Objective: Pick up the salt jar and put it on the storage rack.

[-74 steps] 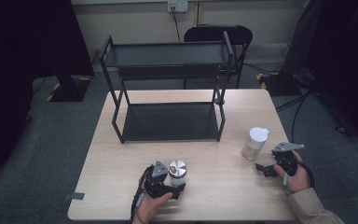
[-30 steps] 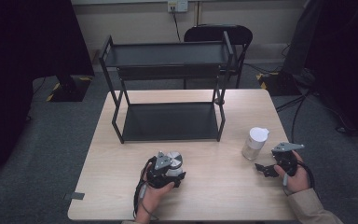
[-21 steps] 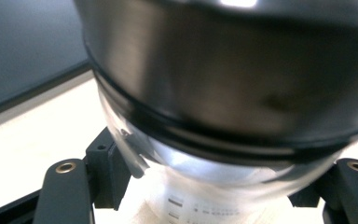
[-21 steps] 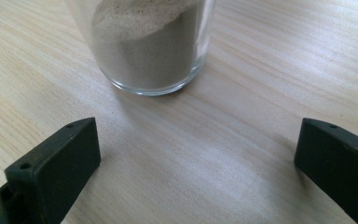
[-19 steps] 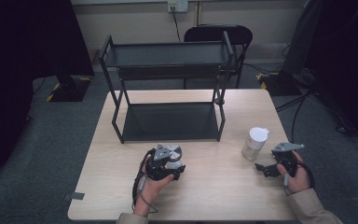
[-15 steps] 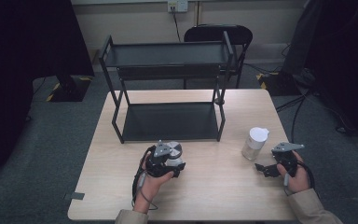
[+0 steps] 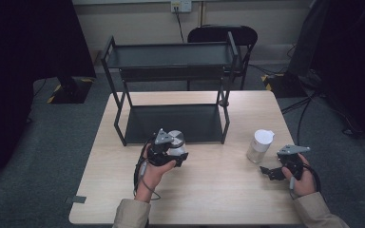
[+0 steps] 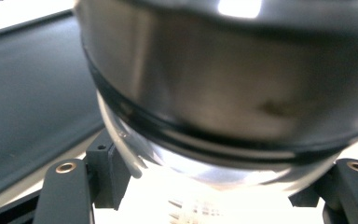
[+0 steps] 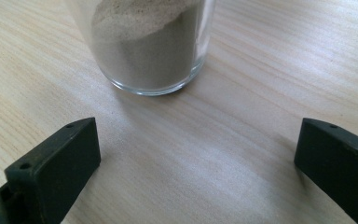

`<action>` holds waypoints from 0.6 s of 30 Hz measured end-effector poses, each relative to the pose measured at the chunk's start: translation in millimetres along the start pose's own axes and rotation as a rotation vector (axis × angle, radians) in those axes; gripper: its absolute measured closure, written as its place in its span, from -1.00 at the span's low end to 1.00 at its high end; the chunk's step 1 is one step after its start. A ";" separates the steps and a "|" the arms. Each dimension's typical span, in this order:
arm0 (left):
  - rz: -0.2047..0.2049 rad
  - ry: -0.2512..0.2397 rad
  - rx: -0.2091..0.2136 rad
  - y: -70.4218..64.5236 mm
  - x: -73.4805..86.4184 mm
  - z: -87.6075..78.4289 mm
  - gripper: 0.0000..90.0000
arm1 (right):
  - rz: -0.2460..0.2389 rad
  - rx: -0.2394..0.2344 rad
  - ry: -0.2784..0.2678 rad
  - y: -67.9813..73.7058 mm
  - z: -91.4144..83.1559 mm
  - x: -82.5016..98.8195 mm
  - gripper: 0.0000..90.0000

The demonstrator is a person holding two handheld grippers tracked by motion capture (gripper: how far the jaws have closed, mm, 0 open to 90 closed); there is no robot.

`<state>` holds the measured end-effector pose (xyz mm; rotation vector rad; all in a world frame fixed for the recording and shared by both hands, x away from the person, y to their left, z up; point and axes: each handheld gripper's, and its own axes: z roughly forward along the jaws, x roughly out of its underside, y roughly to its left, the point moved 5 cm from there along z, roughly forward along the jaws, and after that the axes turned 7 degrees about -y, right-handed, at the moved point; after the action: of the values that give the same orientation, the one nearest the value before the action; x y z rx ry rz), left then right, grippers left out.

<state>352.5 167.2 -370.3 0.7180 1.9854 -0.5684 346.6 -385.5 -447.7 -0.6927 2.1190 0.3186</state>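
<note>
High view: a silver-lidded jar (image 7: 176,142) is clamped in the left gripper (image 7: 168,154), just before the black rack (image 7: 171,85); the right gripper (image 7: 271,172) is held beside a white-lidded jar (image 7: 260,146). Left gripper view: the silver-lidded jar (image 8: 223,93) is pinched between 2 jaws. Right gripper view: the jaws are spread wide, the powder-filled jar (image 9: 149,46) ahead, untouched, on the table (image 9: 242,154).

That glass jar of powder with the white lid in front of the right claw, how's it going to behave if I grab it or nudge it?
The jar looks like smooth clear glass, so probably slippery and breakable if dropped. It seems largely filled with grey-brown powder, so likely heavy for its size. Standing tall and narrow on the table, it may tip rather than slide if pushed high.
</note>
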 end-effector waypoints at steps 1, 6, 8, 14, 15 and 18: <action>-0.002 -0.002 -0.003 1.2 -2.6 -0.5 -0.32 | 0.000 0.000 0.000 0.0 0.0 0.0 -1.00; -0.003 -0.011 -0.017 6.9 -15.7 -3.6 -0.32 | 0.000 0.000 0.000 0.0 0.0 0.0 -1.00; 0.002 -0.013 -0.025 8.8 -21.3 -5.4 -0.32 | 0.000 0.000 0.000 0.0 0.0 0.0 -1.00; 0.010 -0.018 -0.044 13.0 -36.3 -10.0 -0.32 | 0.000 0.000 0.000 0.0 0.0 0.0 -1.00; 0.014 -0.017 -0.049 13.3 -39.1 -10.4 -0.32 | 0.000 0.000 0.000 0.0 0.0 0.0 -1.00; 0.024 -0.015 -0.057 14.6 -47.1 -11.8 -0.32 | 0.000 0.000 0.000 0.0 0.0 0.0 -1.00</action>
<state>374.5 173.1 -325.0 0.6992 1.9691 -0.4996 346.6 -385.5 -447.7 -0.6926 2.1194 0.3186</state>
